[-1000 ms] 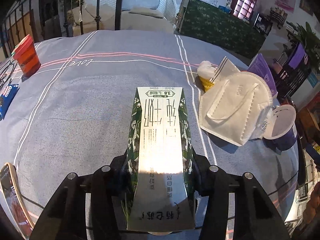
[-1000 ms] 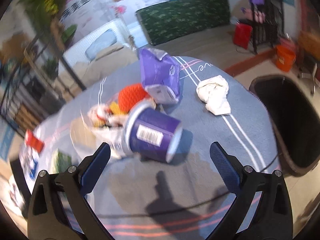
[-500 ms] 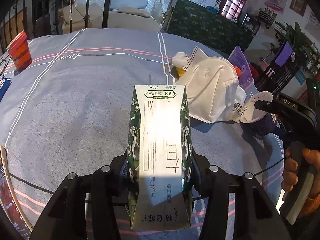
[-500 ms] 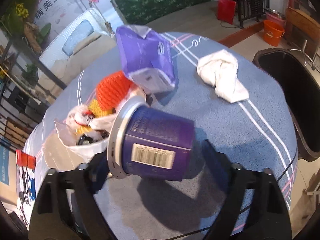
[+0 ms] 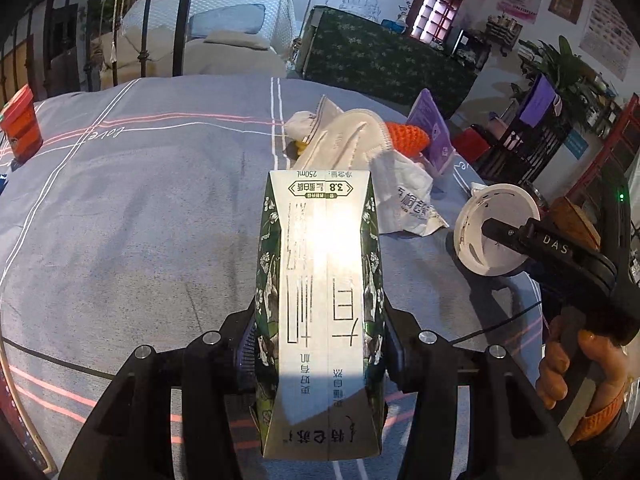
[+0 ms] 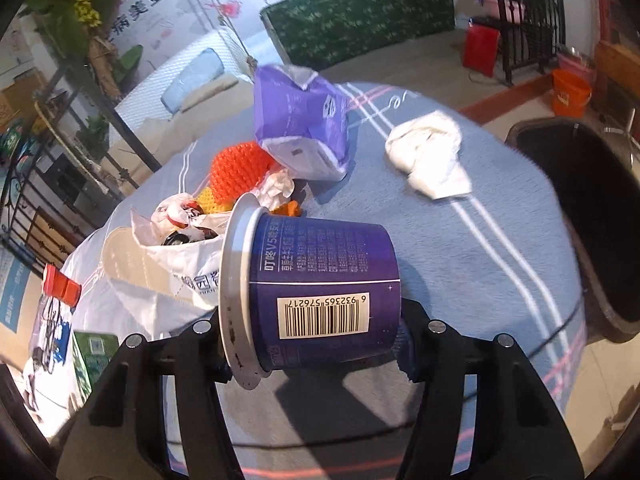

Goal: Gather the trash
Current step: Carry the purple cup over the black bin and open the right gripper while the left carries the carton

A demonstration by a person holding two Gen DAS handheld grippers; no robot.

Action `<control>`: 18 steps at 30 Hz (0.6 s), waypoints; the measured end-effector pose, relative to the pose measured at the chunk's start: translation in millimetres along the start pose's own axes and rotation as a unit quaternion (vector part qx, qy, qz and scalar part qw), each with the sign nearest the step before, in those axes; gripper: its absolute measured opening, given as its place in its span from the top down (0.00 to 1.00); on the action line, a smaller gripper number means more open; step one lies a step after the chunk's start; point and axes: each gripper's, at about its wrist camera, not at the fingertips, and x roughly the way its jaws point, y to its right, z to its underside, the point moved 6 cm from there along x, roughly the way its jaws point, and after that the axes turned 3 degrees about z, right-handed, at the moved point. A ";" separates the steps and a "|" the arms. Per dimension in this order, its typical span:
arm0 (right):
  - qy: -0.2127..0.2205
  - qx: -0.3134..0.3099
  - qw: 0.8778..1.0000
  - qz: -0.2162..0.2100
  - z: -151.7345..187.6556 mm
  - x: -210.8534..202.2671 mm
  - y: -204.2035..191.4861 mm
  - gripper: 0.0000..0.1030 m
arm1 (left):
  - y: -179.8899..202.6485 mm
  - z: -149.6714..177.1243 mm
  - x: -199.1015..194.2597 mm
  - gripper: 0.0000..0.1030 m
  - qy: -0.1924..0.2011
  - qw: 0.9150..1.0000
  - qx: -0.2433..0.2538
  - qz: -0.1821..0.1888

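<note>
My left gripper [image 5: 320, 344] is shut on a green-and-white milk carton [image 5: 320, 280] and holds it above the grey tablecloth [image 5: 140, 208]. My right gripper [image 6: 316, 328] is shut on a purple paper cup [image 6: 320, 288] lying on its side, rim to the left, raised off the cloth. The cup's white rim [image 5: 496, 228] and the right gripper also show in the left wrist view. A white face mask [image 5: 352, 136], a purple snack bag [image 6: 304, 128], an orange foam net [image 6: 236, 172] and a crumpled white tissue [image 6: 428, 156] lie on the table.
A black bin [image 6: 592, 216] stands right of the table. A white plastic bag with wrappers [image 6: 176, 264] lies left of the cup. A red cup [image 5: 20, 124] stands at the far left edge. A green bench and a sofa stand beyond the table.
My right gripper has closed on the purple cup and lifted it off the cloth. My left gripper has swung right with the carton, toward the trash pile and the right gripper.
</note>
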 end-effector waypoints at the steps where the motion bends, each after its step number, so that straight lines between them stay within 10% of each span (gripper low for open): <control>1: 0.009 -0.007 1.000 0.002 0.8 -6.2 2.7 0.43 | 5.5 -1.1 0.0 0.51 0.002 1.000 0.004 0.007; 18: 0.095 0.020 0.991 0.092 -11.9 -74.1 118.2 0.43 | 129.9 -6.9 38.7 0.51 -0.003 0.986 0.142 0.088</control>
